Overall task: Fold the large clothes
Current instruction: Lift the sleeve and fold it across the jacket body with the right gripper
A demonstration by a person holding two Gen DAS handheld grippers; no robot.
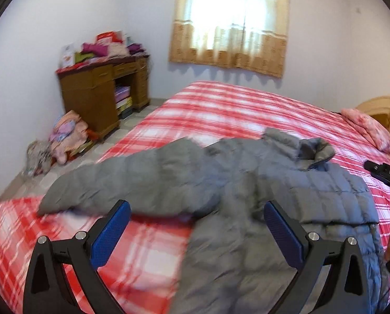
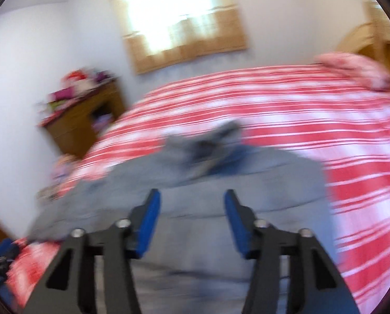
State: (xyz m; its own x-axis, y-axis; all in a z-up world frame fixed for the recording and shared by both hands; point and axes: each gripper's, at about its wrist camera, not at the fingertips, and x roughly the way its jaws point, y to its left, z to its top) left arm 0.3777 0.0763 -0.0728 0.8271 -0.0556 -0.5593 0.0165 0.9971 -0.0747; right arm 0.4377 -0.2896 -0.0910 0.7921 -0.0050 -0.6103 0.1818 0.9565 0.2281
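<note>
A grey quilted puffer jacket (image 1: pixel 234 183) lies spread on the red and white plaid bed (image 1: pixel 221 104), one sleeve (image 1: pixel 103 185) stretched out to the left, collar (image 1: pixel 307 151) toward the far side. My left gripper (image 1: pixel 196 212) is open and empty, hovering just above the jacket's body near the armpit. My right gripper (image 2: pixel 191 201) is open and empty above the jacket (image 2: pixel 221 183); that view is motion-blurred. Part of the right gripper shows at the right edge of the left wrist view (image 1: pixel 385 175).
A wooden desk (image 1: pixel 100 96) piled with folded clothes stands at the far left wall. A heap of clothes (image 1: pixel 64 136) lies on the floor beside it. A pink pillow (image 1: pixel 370 130) and wooden headboard (image 1: pixel 383 107) are at the right. A curtained window (image 1: pixel 231 21) faces me.
</note>
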